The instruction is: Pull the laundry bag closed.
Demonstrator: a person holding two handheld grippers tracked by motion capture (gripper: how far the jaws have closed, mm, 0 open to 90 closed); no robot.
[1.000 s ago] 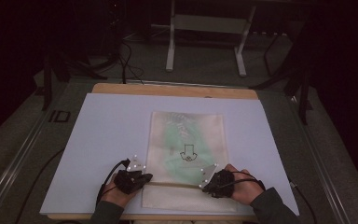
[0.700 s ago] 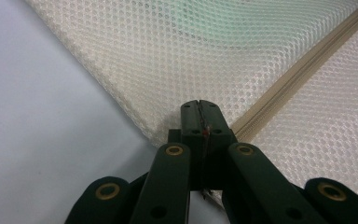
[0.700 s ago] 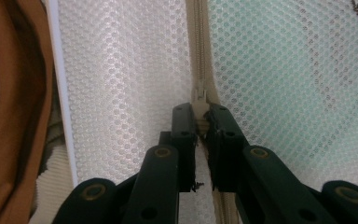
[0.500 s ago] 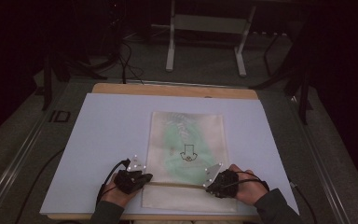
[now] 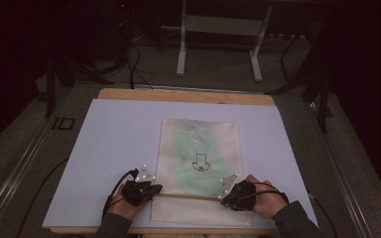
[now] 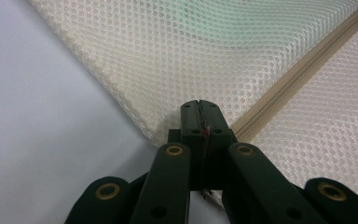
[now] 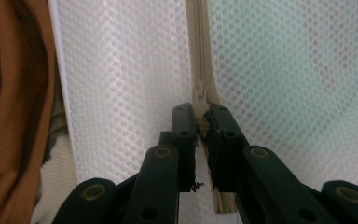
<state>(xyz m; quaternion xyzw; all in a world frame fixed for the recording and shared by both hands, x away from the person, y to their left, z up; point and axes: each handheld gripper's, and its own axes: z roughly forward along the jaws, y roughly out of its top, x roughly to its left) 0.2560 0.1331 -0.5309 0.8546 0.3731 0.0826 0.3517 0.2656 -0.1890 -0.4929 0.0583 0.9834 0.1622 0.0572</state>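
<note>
Two grippers are working one mesh bag (image 5: 198,148) low in the frame. Left gripper (image 6: 199,112) is clamping its corner; right gripper (image 7: 200,119) is pinching the zipper pull (image 7: 199,93). Pulling hard is risking a slipped pull or snagged mesh.

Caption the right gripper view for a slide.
Right gripper shut on the zipper pull of a cream mesh bag.
</note>
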